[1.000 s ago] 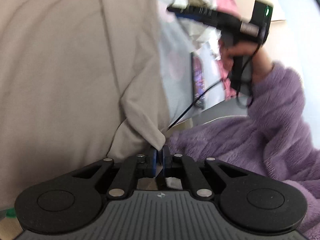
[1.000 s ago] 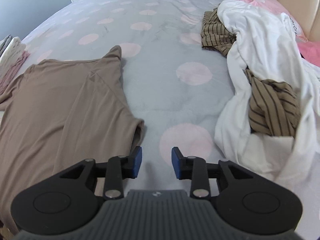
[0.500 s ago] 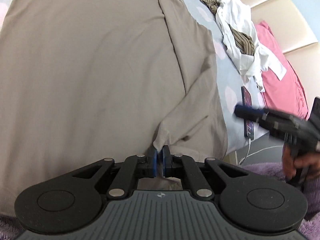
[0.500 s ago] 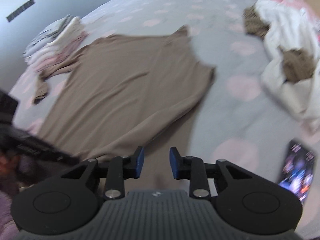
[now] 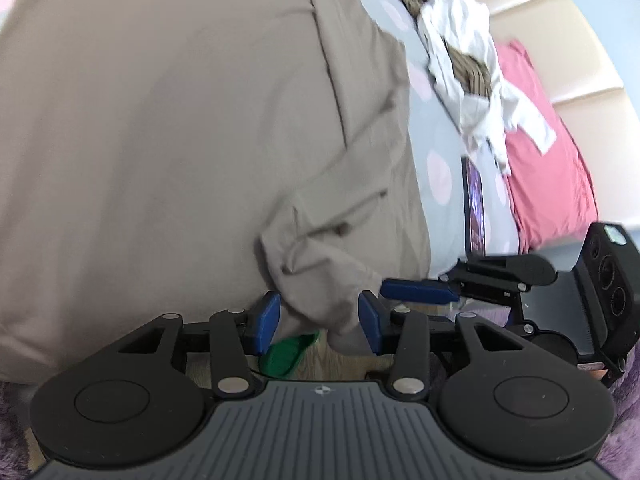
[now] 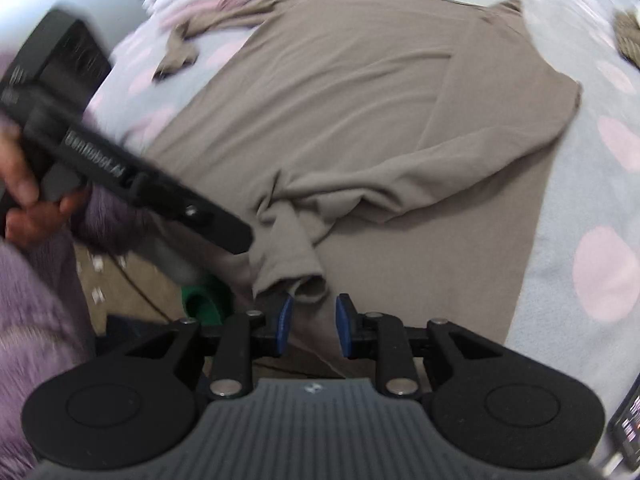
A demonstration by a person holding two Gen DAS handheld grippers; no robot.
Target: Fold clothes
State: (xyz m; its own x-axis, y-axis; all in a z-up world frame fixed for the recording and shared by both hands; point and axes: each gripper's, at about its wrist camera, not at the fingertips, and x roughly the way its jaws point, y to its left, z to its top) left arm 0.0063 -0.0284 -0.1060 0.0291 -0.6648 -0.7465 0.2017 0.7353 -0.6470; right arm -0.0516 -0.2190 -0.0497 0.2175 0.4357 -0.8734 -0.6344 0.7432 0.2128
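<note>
The taupe long-sleeved top (image 6: pixel 360 120) lay spread on the bed (image 6: pixel 592 208). The left hand-held gripper (image 5: pixel 318 322) was opening, releasing the sleeve cuff (image 6: pixel 298 276); the right hand-held gripper (image 6: pixel 314 324), empty, was closing toward it. Next probably: pinching the cuff cleanly.

Left gripper (image 5: pixel 319 322) over a taupe shirt (image 5: pixel 180 140) on a spotted bed (image 5: pixel 444 148)

Its jaws are opening, the shirt's sleeve cuff (image 5: pixel 320 280) loose between the blue pads. At three o'clock, the right gripper (image 5: pixel 420 292) reaches in. A clothes pile (image 5: pixel 460 52) lies toward one o'clock, a phone (image 5: pixel 474 208) below it.
</note>
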